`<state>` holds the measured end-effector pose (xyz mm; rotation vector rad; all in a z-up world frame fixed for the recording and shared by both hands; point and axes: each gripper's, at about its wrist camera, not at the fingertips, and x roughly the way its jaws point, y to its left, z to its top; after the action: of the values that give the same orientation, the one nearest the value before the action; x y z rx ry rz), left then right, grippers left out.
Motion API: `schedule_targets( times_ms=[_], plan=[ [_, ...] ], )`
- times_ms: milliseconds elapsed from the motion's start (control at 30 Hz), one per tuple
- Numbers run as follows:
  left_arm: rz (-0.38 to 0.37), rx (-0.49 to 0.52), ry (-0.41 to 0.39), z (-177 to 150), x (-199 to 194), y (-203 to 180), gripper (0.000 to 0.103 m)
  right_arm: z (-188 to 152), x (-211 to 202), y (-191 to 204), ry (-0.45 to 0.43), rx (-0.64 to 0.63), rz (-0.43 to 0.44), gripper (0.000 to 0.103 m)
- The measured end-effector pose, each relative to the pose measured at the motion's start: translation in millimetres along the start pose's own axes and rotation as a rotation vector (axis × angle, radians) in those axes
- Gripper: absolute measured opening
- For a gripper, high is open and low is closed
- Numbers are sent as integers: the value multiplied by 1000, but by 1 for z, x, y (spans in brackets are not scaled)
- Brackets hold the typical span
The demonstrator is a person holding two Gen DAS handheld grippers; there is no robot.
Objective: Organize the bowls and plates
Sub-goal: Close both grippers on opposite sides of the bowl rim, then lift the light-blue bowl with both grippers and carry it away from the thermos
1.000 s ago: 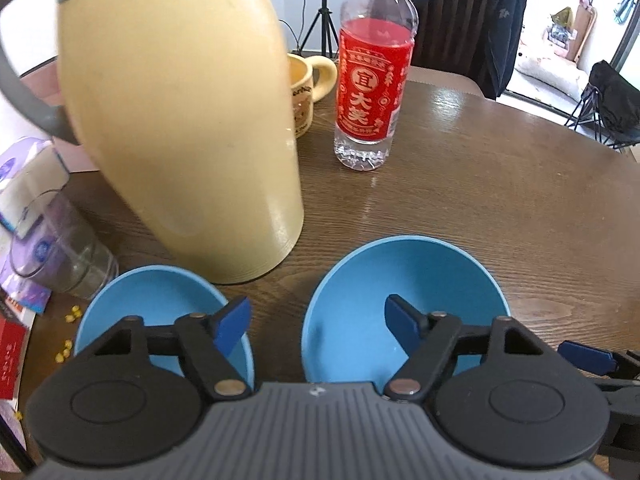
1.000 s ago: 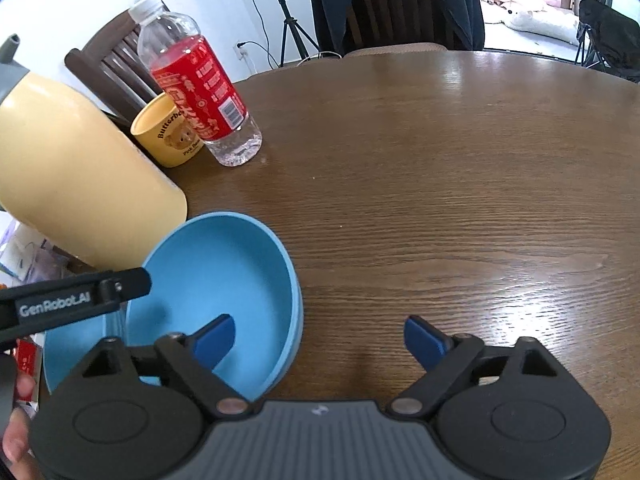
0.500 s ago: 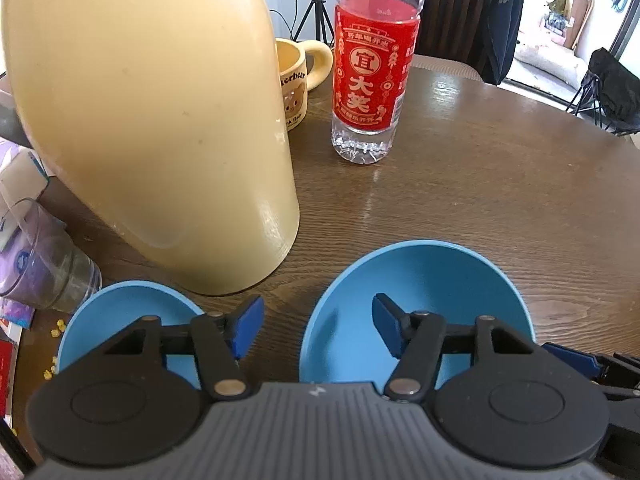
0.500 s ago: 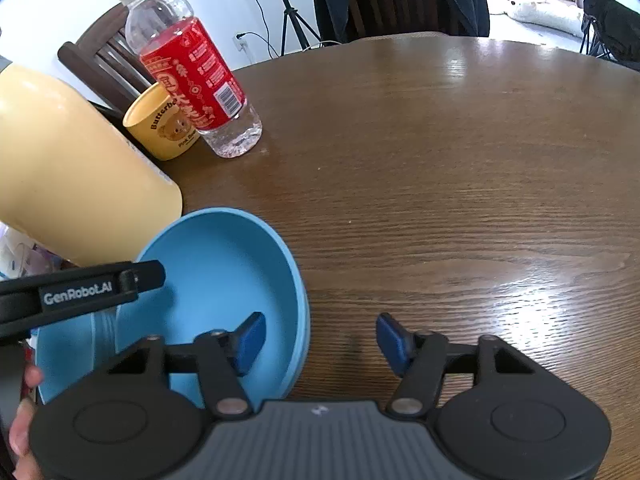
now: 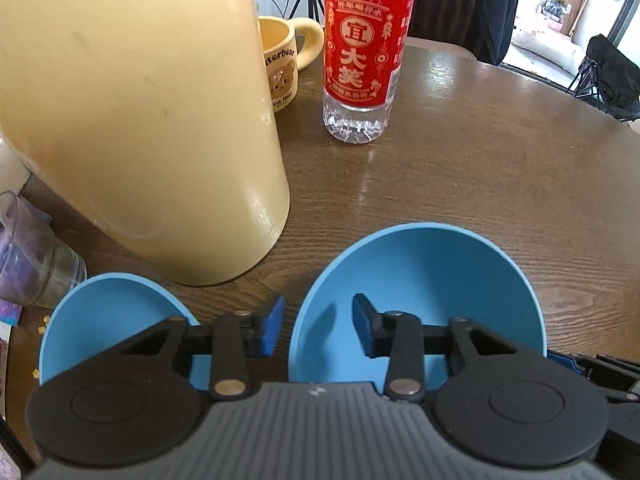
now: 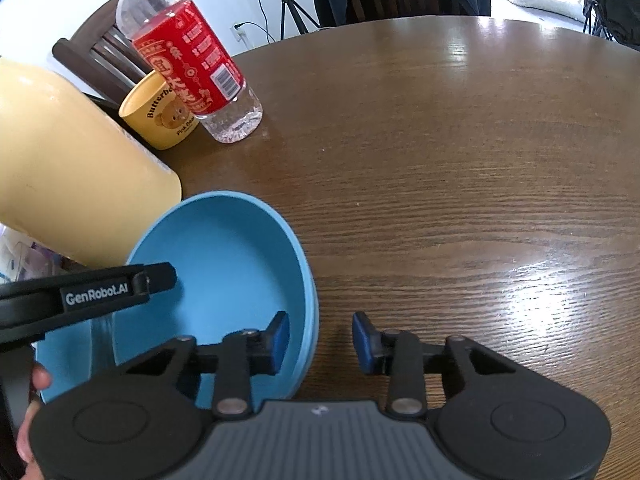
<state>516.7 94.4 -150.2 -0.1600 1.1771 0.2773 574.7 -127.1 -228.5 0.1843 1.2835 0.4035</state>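
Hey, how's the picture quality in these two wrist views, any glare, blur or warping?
Left wrist view: sharp, but the fisheye bulges the yellow jug; window glare streaks the table and the room beyond is washed out. Right wrist view: bright glare patches on the table, the bottle leans from lens distortion.

Near parts of both blue bowls hidden behind gripper bodies: small blue bowl [image 5: 104, 316] masked at its near right by the left gripper [image 5: 316, 330] linkage; large blue bowl [image 5: 420, 280] near rim covered. Contact between pads and large bowl's rim not discernible in either view. Cream jug [image 5: 132, 112] cut off above and left. Red-labelled bottle [image 5: 362, 56] cap beyond the top edge in the left view. Clear glass [image 5: 28, 264] cropped at left. Mug [image 6: 160, 114] partly behind bottle. Fingers [image 6: 38, 380] at left edge, mostly hidden.
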Motion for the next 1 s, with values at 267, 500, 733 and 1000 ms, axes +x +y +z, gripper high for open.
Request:
schedule_targets(
  times_ms=[267,500,733,1000],
  plan=[
    [-2,-21,0,-1,4,3,17,0,4,0,1,11,14,14],
    [-12,-22,-4,-2,3,5,16,-1,6,2,-2,2,4,10],
    [-17,-30,-8,-3,1,6,16,-3,5,3,-5,-5,3,10],
    [-23,-34,-25,-4,-7,6,16,-6,-7,1,-25,-8,9,10]
  ],
)
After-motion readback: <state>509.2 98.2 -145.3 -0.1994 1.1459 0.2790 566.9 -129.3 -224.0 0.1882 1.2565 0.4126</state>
